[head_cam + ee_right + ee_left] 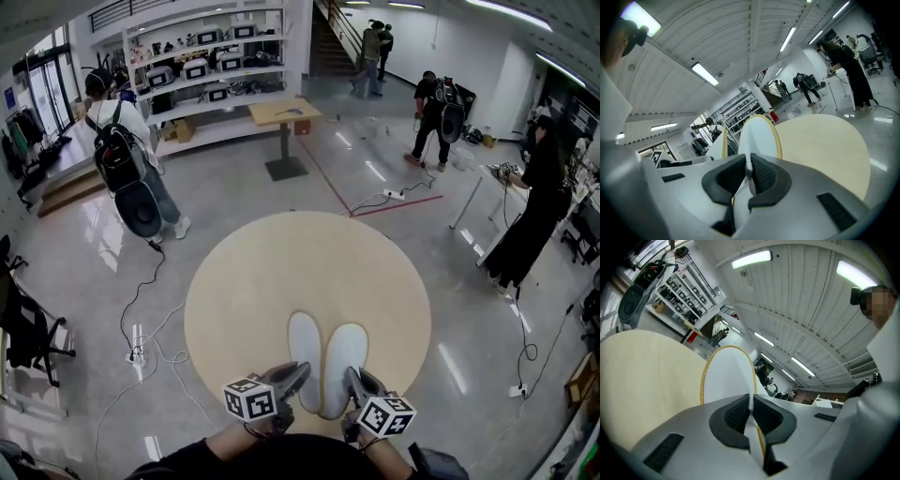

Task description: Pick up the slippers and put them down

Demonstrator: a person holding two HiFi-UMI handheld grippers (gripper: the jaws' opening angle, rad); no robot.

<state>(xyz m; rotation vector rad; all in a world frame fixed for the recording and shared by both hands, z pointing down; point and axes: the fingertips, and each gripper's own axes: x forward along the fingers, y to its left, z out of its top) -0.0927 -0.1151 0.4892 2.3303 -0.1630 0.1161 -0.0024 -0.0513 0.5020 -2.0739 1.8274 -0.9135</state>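
Observation:
Two white slippers with thin tan-edged soles are lifted side by side over the round wooden table. My left gripper is shut on the heel of the left slipper, which juts forward past the jaws in the left gripper view as a white sole. My right gripper is shut on the heel of the right slipper; its sole stands on edge ahead of the black pads. The other slipper's edge shows just to the left in the right gripper view.
A small square table and white shelving stand at the back. Several people stand around the room, one with a backpack to the left. Cables trail on the shiny floor left of the round table.

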